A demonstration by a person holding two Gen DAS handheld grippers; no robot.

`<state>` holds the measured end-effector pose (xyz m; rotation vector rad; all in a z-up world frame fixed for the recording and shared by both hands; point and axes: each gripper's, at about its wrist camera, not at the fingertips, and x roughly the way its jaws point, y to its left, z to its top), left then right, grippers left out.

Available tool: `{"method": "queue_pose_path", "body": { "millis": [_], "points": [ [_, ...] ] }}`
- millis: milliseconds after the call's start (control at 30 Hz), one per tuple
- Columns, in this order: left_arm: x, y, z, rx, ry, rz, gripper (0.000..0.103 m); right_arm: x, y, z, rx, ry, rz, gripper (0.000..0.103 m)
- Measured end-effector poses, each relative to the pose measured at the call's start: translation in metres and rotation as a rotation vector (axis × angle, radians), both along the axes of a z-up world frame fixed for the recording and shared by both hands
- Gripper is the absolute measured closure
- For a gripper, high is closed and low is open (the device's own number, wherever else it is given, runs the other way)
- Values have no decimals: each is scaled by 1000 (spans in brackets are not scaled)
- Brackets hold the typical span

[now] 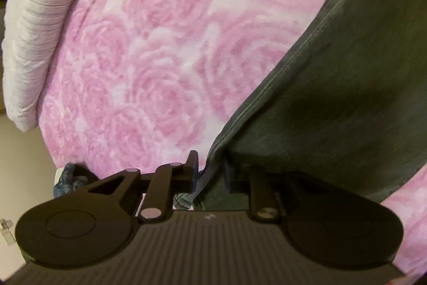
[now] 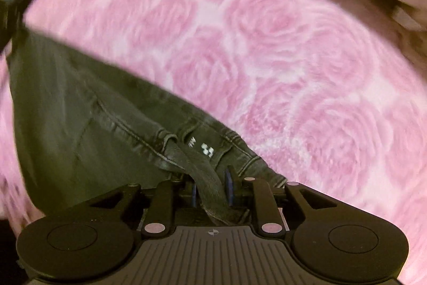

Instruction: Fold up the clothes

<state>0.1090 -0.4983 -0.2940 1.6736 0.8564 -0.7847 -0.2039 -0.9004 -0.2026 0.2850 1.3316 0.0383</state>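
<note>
Surface: a pink rose-patterned blanket (image 1: 165,50) is spread under everything; a white ribbed pillow (image 1: 34,44) is seen at its left edge in the left wrist view.
Garment: dark jeans (image 2: 80,124) are laid across the blanket, the waistband end at the right gripper, a hemmed edge at the left gripper.
Left gripper (image 1: 210,172): the jaws are narrowly parted; the folded hem of the jeans is seen between them, but whether the pads press on it cannot be told.
Right gripper (image 2: 212,187): the jaws are narrowly parted, a bunched strip of denim running between the blue pads (image 2: 228,186); contact cannot be told.
Sharpness: the right wrist view is blurred.
</note>
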Motion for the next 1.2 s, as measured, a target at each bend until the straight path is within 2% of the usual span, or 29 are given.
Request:
{"method": "queue_pose_path", "body": {
  "millis": [67, 100, 133, 200, 267, 367, 433, 667, 867, 1000, 1067, 1133, 1200],
  "points": [
    [-3, 0, 12, 1, -14, -3, 80, -3, 5, 7, -17, -4, 17, 82],
    [-5, 1, 17, -2, -23, -3, 80, -4, 11, 10, -54, -3, 45, 69],
    [-6, 1, 23, -6, -33, -4, 80, -5, 15, 14, -100, -19, 52, 42],
    [-9, 3, 34, -14, -52, -1, 80, -11, 7, 28, -109, -110, -32, 24],
    [-11, 5, 45, -28, -72, 11, 80, -16, -2, 39, -113, -172, -120, 24],
    [-18, 10, 58, -55, -85, 43, 79, -24, -6, 54, -166, -217, -207, 24],
    [-27, 16, 64, -67, -80, 47, 78, -32, 0, 56, -186, -215, -241, 24],
    [-59, 52, 81, -93, -43, 44, 69, -72, 54, 39, -124, -190, -320, 24],
    [-46, 102, 83, -100, -16, 113, 66, -66, 135, 46, -138, -225, -263, 24],
    [-37, 138, 76, -153, -36, 36, 65, -33, 206, 52, -117, -273, -175, 24],
    [-36, 156, 62, -154, -51, -101, 63, -10, 249, 54, -111, -287, -123, 24],
    [-24, 167, 48, -176, -13, -161, 62, 12, 288, 52, -97, -295, -86, 24],
    [0, 174, 37, -254, 64, -154, 62, 37, 330, 48, -101, -289, -62, 24]
  ]
}}
